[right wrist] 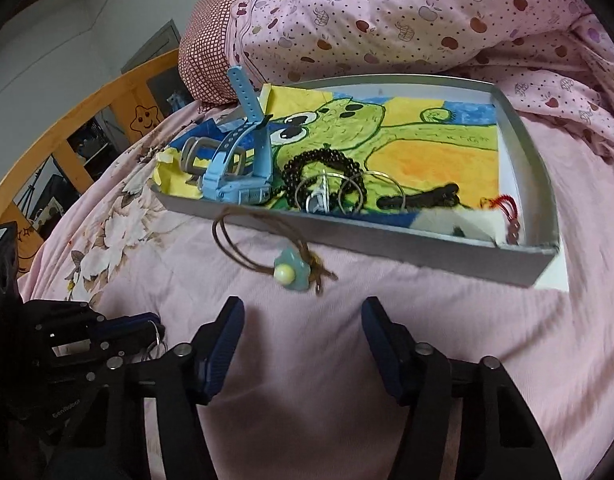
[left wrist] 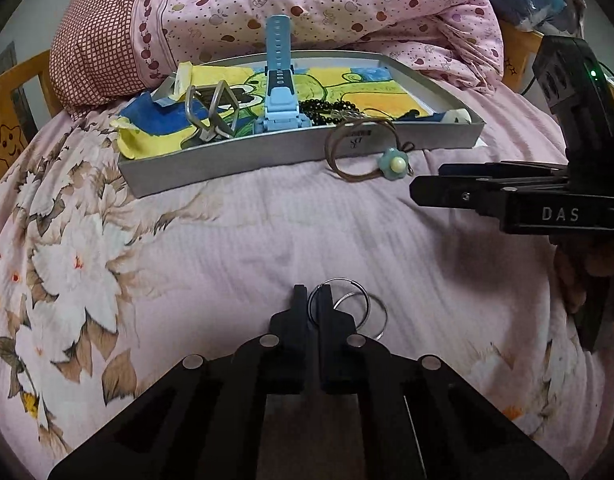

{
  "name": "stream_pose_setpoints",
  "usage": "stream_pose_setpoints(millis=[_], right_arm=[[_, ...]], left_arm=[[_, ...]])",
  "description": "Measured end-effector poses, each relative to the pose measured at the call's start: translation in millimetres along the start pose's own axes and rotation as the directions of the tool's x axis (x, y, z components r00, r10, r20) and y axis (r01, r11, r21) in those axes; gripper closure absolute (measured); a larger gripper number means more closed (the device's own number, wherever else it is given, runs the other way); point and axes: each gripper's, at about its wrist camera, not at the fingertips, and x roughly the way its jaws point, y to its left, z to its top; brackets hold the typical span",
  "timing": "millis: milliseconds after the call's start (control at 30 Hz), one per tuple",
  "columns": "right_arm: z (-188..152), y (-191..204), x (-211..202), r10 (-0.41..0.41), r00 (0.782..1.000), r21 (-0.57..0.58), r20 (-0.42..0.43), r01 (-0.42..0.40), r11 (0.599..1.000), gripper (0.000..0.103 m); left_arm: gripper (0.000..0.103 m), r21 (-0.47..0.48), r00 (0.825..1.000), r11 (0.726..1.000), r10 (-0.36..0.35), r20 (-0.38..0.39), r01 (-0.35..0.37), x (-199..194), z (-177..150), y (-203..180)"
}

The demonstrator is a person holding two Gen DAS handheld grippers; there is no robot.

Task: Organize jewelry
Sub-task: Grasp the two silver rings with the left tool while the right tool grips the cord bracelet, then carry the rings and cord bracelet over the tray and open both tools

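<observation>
**Operator:** Reviewing progress: which items are already stowed?

**Technician:** The shallow grey rectangular tray (right wrist: 407, 248), lined with a frog drawing, sits on the pink floral bedsheet (left wrist: 227, 240). Inside it are a light-blue plastic strap watch (right wrist: 243, 168), a dark beaded bracelet (right wrist: 327, 172), thin wire hoops (right wrist: 371, 192), a silver angular metal bangle (left wrist: 215, 112), a red-corded charm (right wrist: 511, 212) and a white plush item (right wrist: 455, 220). Judged from that, most of the sorting is done.

**Operator:** What remains outside?

**Technician:** Two items. A brown cord loop carrying a pale-green flower charm (right wrist: 291, 272) lies on the sheet, with its far end leaning against the tray's near wall. A set of thin silver metal rings (left wrist: 347, 304) is well short of the tray.

**Operator:** State of the tongs?

**Technician:** The left gripper (left wrist: 311, 304) is clamped together on the silver rings, low over the sheet. The right gripper (right wrist: 303, 344) stands apart with nothing between its pads, aimed at the flower charm just ahead of it.

**Operator:** Remaining steps?

**Technician:** Probably carry the rings to the tray, then grasp and stow the cord loop.
</observation>
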Motion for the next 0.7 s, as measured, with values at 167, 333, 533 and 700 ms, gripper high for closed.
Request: stream_pose_setpoints(millis=[167, 333, 533, 700], right_arm=[[7.6, -4.8, 8.4, 0.022, 1.0, 0.025, -0.009, -0.022, 0.999, 0.057], [14.0, -7.7, 17.4, 0.037, 0.999, 0.048, -0.019, -0.036, 0.998, 0.062], [18.4, -4.9, 23.9, 0.027, 1.0, 0.053, -0.014, -0.026, 0.998, 0.078], [16.0, -0.2, 15.4, 0.022, 1.0, 0.035, 0.013, -0.022, 0.999, 0.081]], left_arm=[[0.1, -0.025, 1.0, 1.0, -0.006, -0.001, 0.006, 7.5, 11.2, 6.7], [0.1, -0.04, 1.0, 0.999, -0.01, -0.003, 0.01, 12.7, 18.5, 11.1], [0.1, -0.045, 1.0, 0.999, -0.012, -0.003, 0.011, 15.8, 23.6, 12.7], [0.1, -0.06, 1.0, 0.998, -0.012, 0.004, 0.012, 14.8, 27.9, 14.3]])
